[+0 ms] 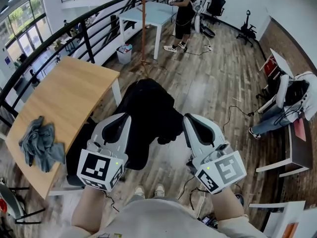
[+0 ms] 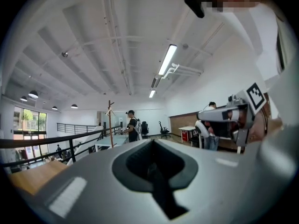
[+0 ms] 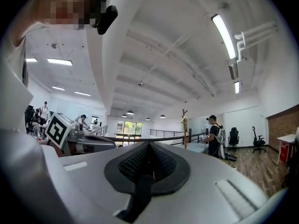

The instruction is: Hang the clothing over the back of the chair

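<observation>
A black garment [image 1: 148, 118] hangs bunched between my two grippers, above the wooden floor. My left gripper [image 1: 128, 120] is shut on its left side and my right gripper [image 1: 185, 122] on its right side. In the left gripper view the jaws [image 2: 152, 164] are closed and a strip of black cloth [image 2: 161, 195] runs out of the slot. The right gripper view shows the same, with jaws [image 3: 147, 164] closed on black cloth [image 3: 138, 195]. A dark chair [image 1: 77, 155] shows partly under the left gripper, mostly hidden by it and by the garment.
A wooden table [image 1: 64, 93] with a crumpled grey cloth [image 1: 39, 143] stands at left, along a black railing [image 1: 74, 31]. Farther off are a coat stand pole [image 1: 144, 29], a white table [image 1: 148, 14] and a standing person [image 1: 184, 11]. A seated person [image 1: 285, 103] is at right.
</observation>
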{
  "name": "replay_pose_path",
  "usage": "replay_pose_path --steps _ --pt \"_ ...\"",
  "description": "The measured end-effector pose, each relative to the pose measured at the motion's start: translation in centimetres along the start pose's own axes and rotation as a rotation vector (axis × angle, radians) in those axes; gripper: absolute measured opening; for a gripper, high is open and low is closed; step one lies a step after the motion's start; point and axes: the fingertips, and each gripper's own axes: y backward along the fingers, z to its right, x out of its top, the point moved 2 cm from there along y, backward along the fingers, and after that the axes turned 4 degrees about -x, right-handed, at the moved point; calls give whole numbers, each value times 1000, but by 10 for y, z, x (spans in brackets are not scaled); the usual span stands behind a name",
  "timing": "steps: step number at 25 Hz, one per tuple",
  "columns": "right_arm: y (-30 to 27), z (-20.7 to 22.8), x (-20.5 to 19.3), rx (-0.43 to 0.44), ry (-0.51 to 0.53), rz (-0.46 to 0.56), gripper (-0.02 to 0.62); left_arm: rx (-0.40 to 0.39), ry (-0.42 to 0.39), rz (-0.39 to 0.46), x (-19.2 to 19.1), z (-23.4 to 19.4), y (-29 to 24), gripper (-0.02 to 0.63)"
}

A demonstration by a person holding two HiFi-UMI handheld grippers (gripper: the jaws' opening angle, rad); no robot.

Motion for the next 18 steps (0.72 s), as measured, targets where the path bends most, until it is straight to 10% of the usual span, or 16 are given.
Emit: replay_pose_path --steps 18 --pt "34 -17 0 4 -55 69 0 -40 -67 18 16 37 25 3"
